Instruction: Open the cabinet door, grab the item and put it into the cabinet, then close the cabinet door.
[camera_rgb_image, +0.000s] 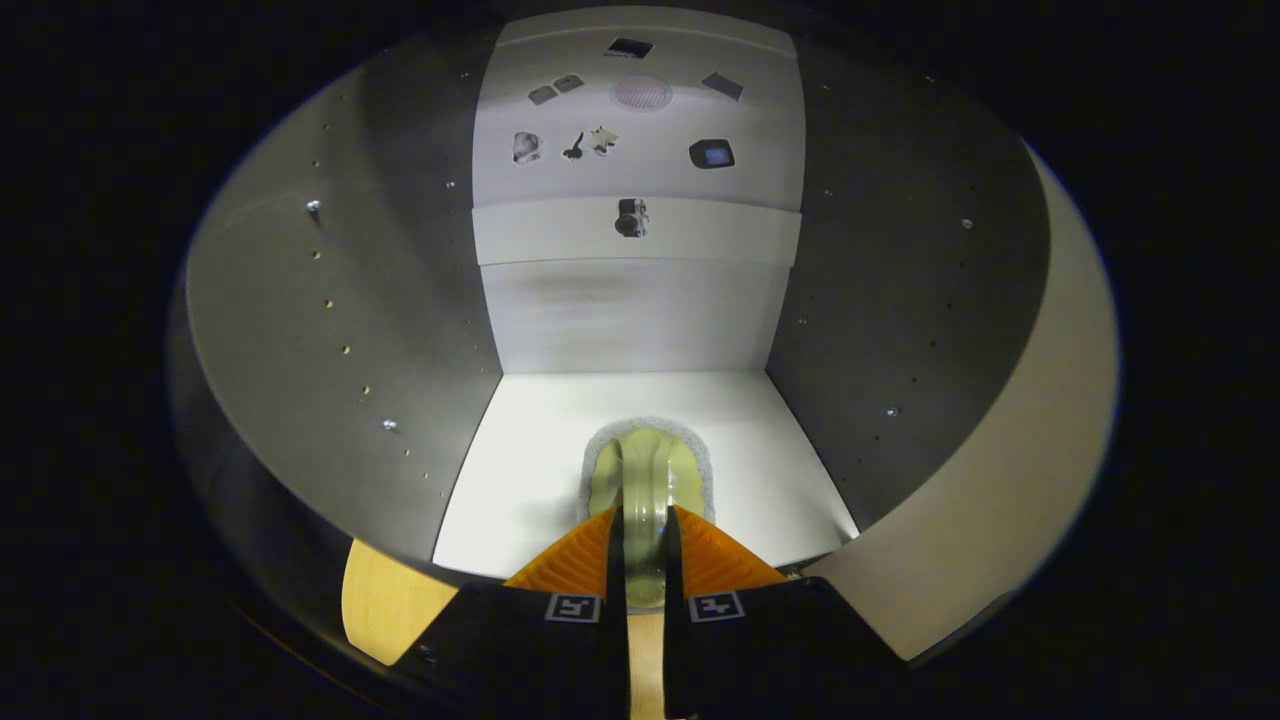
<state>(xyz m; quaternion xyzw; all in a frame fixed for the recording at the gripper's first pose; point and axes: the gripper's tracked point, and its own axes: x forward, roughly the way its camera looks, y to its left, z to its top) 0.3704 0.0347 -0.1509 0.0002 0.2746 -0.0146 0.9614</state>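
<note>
Cabinet interior opens wide ahead of the hand-held gripper (645, 545), so the door is evidently open already. On the left, the left side wall (330, 340) stands in shadow, dotted with rows of small shelf-pin holes. A sliver of pale wood, probably the bench (385, 600), shows near its lower front edge. In the middle, the white cabinet floor (530, 460) runs back to the rear panel (635, 315), and higher up there are several small dark shapes too small to identify. The item (645, 480), a pale yellow-green rounded object with a grey fuzzy rim, sits between the fingers, which are clamped on it from both sides. It lies just above or on the cabinet floor near the front; I cannot tell whether it touches. To the right, the right side wall (900, 330) mirrors the left, and beyond it a lighter panel (1030, 480) curves away, possibly the open door.

By my reading, the opening and the grab are done, and the item is being placed. Left to do: release it, draw the gripper out, and close the door.
</note>
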